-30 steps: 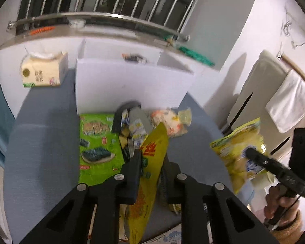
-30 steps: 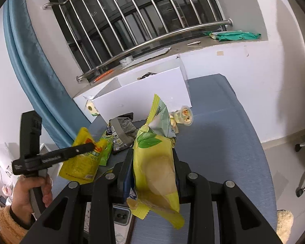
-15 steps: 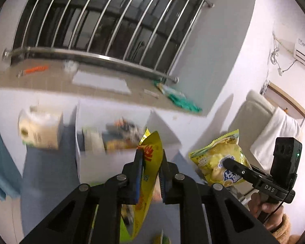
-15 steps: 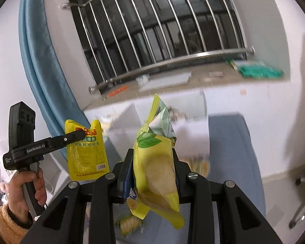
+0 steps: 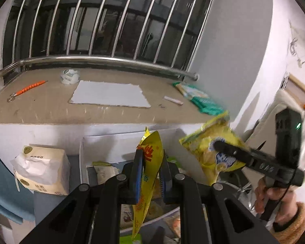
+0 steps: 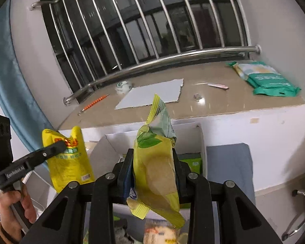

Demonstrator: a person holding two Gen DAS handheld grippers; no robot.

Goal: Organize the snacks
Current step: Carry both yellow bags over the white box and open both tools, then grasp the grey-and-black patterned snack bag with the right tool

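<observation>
The yellow pouch [image 5: 150, 162] is clamped between the fingers of the left tool [image 5: 150, 174], above the white box [image 5: 111, 144]. The chip bag [image 6: 154, 168] is clamped in the right tool [image 6: 152, 172], over the same box beside the windowsill [image 6: 193, 105].

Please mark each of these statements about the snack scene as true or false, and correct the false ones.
1. The left claw is shut on a yellow pouch. True.
2. The right claw is open with nothing in it. False: it is shut on a chip bag.
3. A tissue pack stands left of the white box. True.
4. The white box is closed with a lid. False: its top is open, and packets lie inside.
5. A green packet lies on the window ledge. True.
</observation>
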